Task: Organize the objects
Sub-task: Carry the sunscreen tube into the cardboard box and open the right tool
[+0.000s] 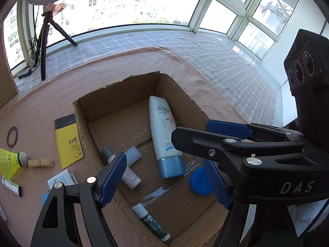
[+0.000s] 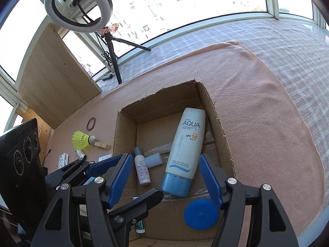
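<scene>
1. Left wrist view: the left gripper (image 1: 164, 177) hangs over the near end of the cardboard box (image 1: 115, 94) with its jaws wide and nothing between them. The right gripper (image 2: 164, 175) hangs beside it, jaws apart and clear of the sunscreen tube (image 2: 185, 144) that lies under them; neither holds anything.
2. Nearest inside the box, a green-and-white stick (image 1: 151, 222) lies by the near wall, with a blue round lid (image 1: 198, 182) next to it on the box floor.
3. Further in lie a small pink bottle (image 1: 130, 177), a short grey-capped bottle (image 1: 132, 154) touching it, and the sunscreen tube, cap toward the near side. By my judgement, five things are already sorted into the box.
4. Left of the box, on the pink cloth of the tabletop (image 2: 267, 113), the rest is not yet moved: a white carton (image 1: 61, 178) just beside the box, a yellow card (image 1: 68, 142), a wooden clothespin (image 1: 40, 162), a yellow shuttlecock (image 1: 10, 160), a patterned tube (image 1: 11, 186) and, farthest, a rubber band (image 1: 12, 136).
5. Roughly half appears done; the next pick is likely one of those loose things on the left side.
</scene>
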